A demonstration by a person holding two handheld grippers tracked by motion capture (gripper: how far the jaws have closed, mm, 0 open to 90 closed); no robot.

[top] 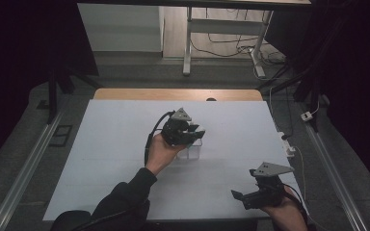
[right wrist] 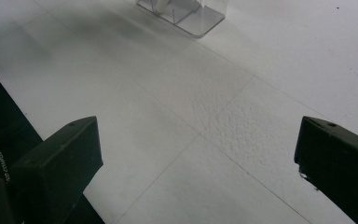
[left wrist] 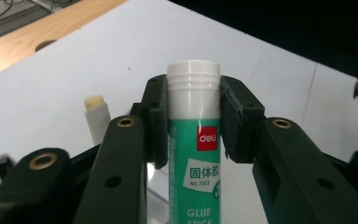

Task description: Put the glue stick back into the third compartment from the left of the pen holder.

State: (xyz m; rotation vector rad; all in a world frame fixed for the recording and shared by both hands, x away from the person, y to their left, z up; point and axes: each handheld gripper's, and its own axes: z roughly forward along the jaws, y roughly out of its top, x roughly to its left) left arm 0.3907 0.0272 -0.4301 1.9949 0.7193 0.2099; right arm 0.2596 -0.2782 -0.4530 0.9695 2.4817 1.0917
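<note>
White sheeting covered the big flat table, with a strip of bare light wood peeking out along the far edge. Sitting roughly mid-table was a small clear plastic box-shaped holder, and in the right gripper view you could catch one corner of it up top.

Left gripper was hovering right over that holder, held up in the person's left hand. Its black jaws were clamped either side of a green-and-white glue stick with a white ribbed cap, squeezing it just under the cap, the stick standing upright between them. So the glue stick was up off the table, in that grip, above the holder.

Right gripper sat near the table's front right corner, well apart from all that, jaws spread wide with only bare table between them.

Smallest bit: a second white stick, uncapped with a yellowish tip, was poking up just beside the left gripper's jaw.
</note>
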